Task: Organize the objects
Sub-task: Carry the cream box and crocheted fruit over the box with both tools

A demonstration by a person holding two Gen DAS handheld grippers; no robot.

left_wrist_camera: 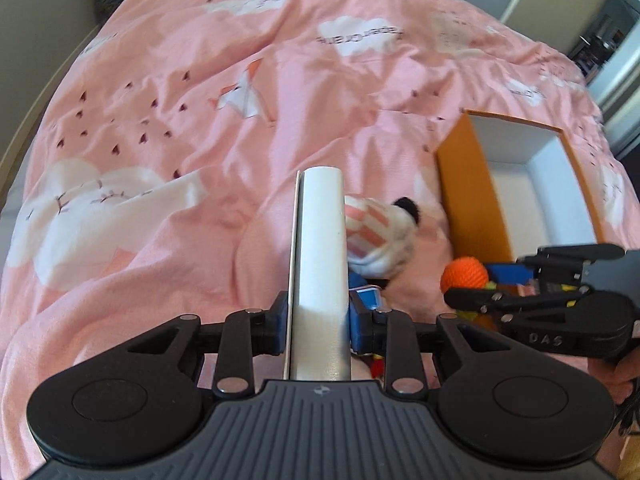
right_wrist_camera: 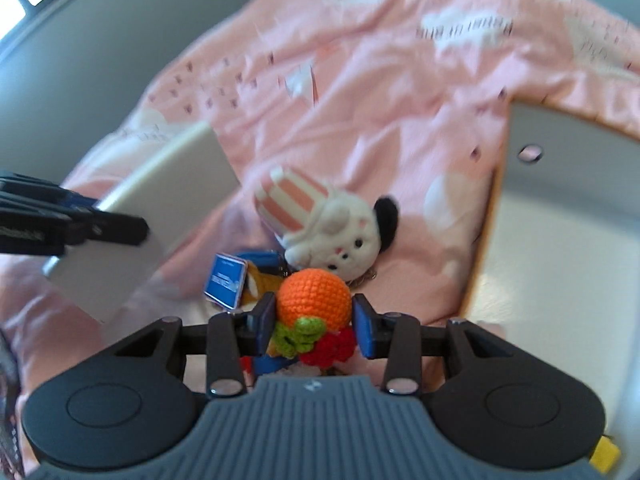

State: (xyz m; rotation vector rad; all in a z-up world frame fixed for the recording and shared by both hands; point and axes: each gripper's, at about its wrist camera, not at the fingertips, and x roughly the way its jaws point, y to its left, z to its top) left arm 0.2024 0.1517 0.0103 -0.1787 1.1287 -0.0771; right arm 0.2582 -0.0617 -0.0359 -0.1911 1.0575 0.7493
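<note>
My left gripper is shut on a flat white box that stands on edge between its blue pads, lifted above the pink bed. In the right wrist view the same box juts out of the left gripper at the left. My right gripper is shut on an orange crocheted ball with green leaves and a red flower under it. The left wrist view shows that ball in the right gripper beside an open orange box with a white inside.
A white plush rabbit with a pink-striped hat lies on the pink duvet just beyond both grippers. A small blue card and other small items lie beside it. The orange box's white interior is at the right. A wall runs along the bed's left.
</note>
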